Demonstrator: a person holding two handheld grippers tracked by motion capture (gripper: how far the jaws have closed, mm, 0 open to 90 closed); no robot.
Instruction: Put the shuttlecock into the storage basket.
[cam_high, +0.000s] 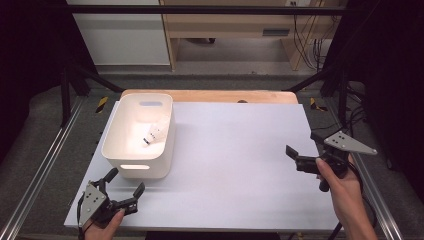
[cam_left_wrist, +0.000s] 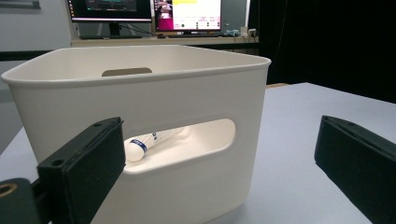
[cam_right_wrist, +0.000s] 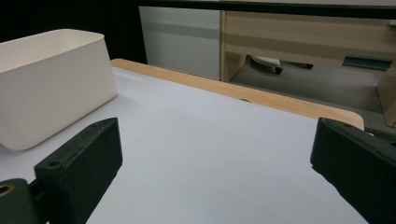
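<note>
A white plastic bin stands on the left part of the white table top. Inside it lies a white shuttlecock with a blue band. In the left gripper view the shuttlecock shows through the handle slot in the bin's near wall. My left gripper is low at the front left, just short of that wall, open and empty. My right gripper hovers near the table's right edge, open and empty, with the bin far off to its left.
A wooden board edge runs along the back of the table. Black frame posts stand at the back corners, and metal rails run along the sides. Monitors sit on a desk beyond the bin.
</note>
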